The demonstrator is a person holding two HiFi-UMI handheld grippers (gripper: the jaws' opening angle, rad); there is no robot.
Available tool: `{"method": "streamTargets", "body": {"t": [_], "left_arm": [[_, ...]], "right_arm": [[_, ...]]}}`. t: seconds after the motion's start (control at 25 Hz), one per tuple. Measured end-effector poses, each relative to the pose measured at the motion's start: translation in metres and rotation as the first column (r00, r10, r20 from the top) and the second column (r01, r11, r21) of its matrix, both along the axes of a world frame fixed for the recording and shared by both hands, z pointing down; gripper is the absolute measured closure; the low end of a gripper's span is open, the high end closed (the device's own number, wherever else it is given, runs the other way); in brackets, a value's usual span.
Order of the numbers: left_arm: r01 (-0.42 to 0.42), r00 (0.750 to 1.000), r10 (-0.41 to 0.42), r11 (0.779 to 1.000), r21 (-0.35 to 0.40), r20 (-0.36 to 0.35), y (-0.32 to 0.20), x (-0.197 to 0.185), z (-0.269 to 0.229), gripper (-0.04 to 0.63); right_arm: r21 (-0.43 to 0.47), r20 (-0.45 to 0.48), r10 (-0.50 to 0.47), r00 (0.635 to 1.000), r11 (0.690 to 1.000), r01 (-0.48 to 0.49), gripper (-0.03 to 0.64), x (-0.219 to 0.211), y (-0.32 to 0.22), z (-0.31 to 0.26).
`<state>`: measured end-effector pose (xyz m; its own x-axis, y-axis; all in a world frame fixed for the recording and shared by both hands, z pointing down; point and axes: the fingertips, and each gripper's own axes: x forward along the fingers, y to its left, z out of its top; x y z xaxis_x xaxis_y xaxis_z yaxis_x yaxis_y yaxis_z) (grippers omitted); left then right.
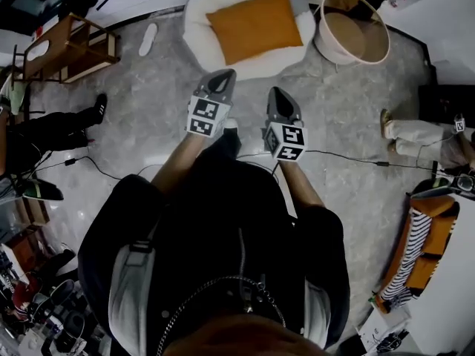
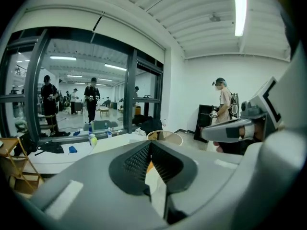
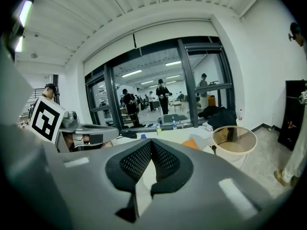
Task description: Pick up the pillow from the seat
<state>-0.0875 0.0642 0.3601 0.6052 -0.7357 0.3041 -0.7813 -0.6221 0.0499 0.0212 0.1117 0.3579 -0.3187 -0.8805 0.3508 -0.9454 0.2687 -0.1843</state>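
Note:
An orange pillow (image 1: pixel 254 25) lies on a round white cushioned seat (image 1: pixel 200 10) on the floor ahead of me. My left gripper (image 1: pixel 221 80) is held above the floor a short way in front of the seat, its jaws shut and empty. Beside it to the right, my right gripper (image 1: pixel 276 99) is also shut on nothing. In the left gripper view the closed jaws (image 2: pixel 150 145) point level into the room, with a sliver of orange behind them. In the right gripper view the closed jaws (image 3: pixel 151 143) also point level, and a corner of the pillow (image 3: pixel 191 143) shows beyond them.
A round pale basket (image 1: pixel 354 28) stands right of the seat. A wooden rack (image 1: pixel 70 47) is at the far left. Cables (image 1: pixel 349 156) cross the floor. A person's legs (image 1: pixel 52 128) are at the left and feet (image 1: pixel 401 132) at the right. A striped and orange bundle (image 1: pixel 419 247) lies at the right.

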Motion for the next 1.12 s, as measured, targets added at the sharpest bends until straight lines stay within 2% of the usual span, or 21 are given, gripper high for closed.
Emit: {"method": "streamTargets", "body": {"t": [0.4,0.76,0.96,1.12], "left_arm": [[0.003,1.000,-0.004,0.999,-0.040,-0.008,-0.078,-0.005,0.013,0.584],[-0.008,1.000,0.007,0.999,-0.043,-0.026,-0.105,-0.002,0.014,0.584],[0.019,0.999,-0.021,0.999,-0.049,-0.035,-0.126,-0.002,0.018,0.584],[0.048,0.998,-0.050,0.997,-0.059,-0.032,-0.137,0.002,0.027,0.584]], "right_arm": [[-0.028,-0.005,-0.013,1.000,1.000,0.013,0.614,-0.008,-0.081,0.001],[-0.009,-0.035,0.018,0.999,1.000,-0.018,0.614,0.001,-0.112,-0.001],[-0.024,-0.015,-0.014,1.000,1.000,0.014,0.614,-0.001,-0.136,0.003],[-0.029,-0.041,-0.049,0.998,0.998,0.048,0.614,0.005,-0.154,0.011]]}}
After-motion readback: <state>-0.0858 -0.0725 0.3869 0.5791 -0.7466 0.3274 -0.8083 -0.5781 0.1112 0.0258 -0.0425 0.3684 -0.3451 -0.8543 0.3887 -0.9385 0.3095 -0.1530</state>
